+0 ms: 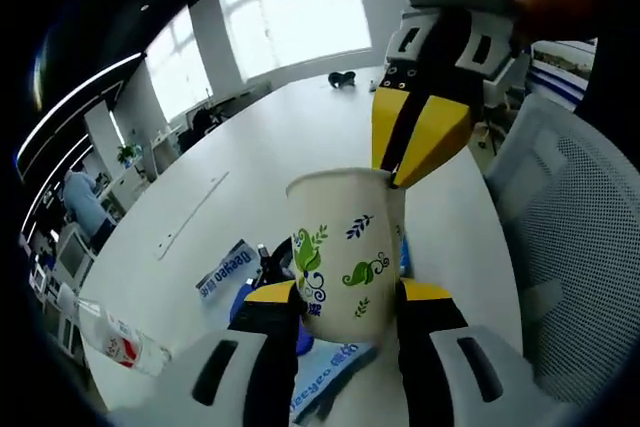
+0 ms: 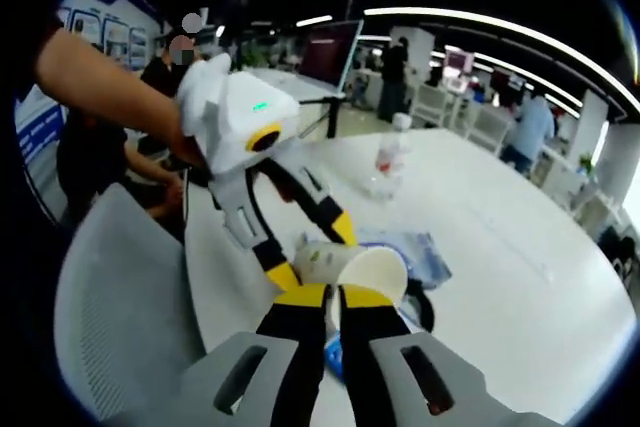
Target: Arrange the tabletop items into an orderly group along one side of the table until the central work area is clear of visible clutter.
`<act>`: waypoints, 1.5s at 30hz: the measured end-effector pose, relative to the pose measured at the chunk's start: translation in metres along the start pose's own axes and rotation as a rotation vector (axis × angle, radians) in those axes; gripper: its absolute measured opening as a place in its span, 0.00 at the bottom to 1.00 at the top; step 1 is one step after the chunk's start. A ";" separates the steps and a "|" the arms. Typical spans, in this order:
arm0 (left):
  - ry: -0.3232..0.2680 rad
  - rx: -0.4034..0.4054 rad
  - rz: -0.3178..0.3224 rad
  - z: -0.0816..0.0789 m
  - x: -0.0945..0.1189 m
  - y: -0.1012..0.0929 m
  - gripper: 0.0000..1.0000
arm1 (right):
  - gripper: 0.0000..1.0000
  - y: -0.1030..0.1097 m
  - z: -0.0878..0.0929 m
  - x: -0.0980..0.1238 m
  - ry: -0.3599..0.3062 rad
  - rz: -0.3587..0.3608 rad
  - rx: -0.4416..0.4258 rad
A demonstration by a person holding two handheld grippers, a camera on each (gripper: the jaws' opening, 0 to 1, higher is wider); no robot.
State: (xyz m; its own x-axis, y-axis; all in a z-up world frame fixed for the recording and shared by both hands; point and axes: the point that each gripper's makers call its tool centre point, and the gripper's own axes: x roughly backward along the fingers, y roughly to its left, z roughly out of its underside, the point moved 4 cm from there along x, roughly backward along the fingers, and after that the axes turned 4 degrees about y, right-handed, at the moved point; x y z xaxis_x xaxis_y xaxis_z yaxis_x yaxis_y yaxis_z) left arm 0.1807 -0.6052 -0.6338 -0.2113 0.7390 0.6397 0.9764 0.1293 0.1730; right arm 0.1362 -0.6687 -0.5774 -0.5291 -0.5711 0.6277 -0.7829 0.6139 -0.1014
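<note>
A white paper cup (image 1: 345,247) printed with green and blue leaves is held above the white table (image 1: 270,147). My left gripper (image 1: 347,295) is shut on the cup, one yellow tip on each side of its body. From the upper right, my right gripper (image 1: 400,172) reaches down and pinches the cup's rim. In the right gripper view the cup (image 2: 365,272) lies tilted with its mouth toward the camera. There, my right gripper (image 2: 333,297) is shut on the rim, while the left gripper (image 2: 313,252) clasps the cup from the left.
Blue tissue packets (image 1: 225,272) (image 2: 415,247) lie on the table under the cup. A plastic water bottle (image 1: 120,342) (image 2: 388,162) is beyond them. A small black object (image 1: 342,79) sits far off. A grey mesh chair (image 1: 570,217) (image 2: 120,297) stands at the table's edge.
</note>
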 end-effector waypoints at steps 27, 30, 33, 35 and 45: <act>-0.039 0.030 -0.009 -0.014 -0.009 -0.007 0.40 | 0.00 0.024 -0.018 -0.005 0.001 -0.098 0.136; -0.048 0.035 -0.013 -0.014 -0.008 -0.006 0.39 | 0.00 0.024 -0.020 -0.004 0.003 -0.101 0.146; -0.056 0.044 -0.016 -0.016 -0.006 -0.005 0.38 | 0.00 0.022 -0.022 -0.004 -0.002 -0.103 0.149; -0.063 0.033 -0.028 -0.017 -0.006 -0.003 0.38 | 0.00 0.020 -0.023 -0.004 -0.002 -0.103 0.149; -0.086 0.099 -0.066 -0.018 -0.003 0.009 0.37 | 0.22 0.010 -0.022 0.003 -0.032 -0.026 0.212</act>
State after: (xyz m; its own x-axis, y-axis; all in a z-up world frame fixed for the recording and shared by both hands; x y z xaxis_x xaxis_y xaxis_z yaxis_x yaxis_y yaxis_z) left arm 0.1890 -0.6184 -0.6204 -0.2742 0.7801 0.5623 0.9612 0.2406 0.1350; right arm 0.1341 -0.6516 -0.5596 -0.5157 -0.6041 0.6075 -0.8456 0.4728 -0.2477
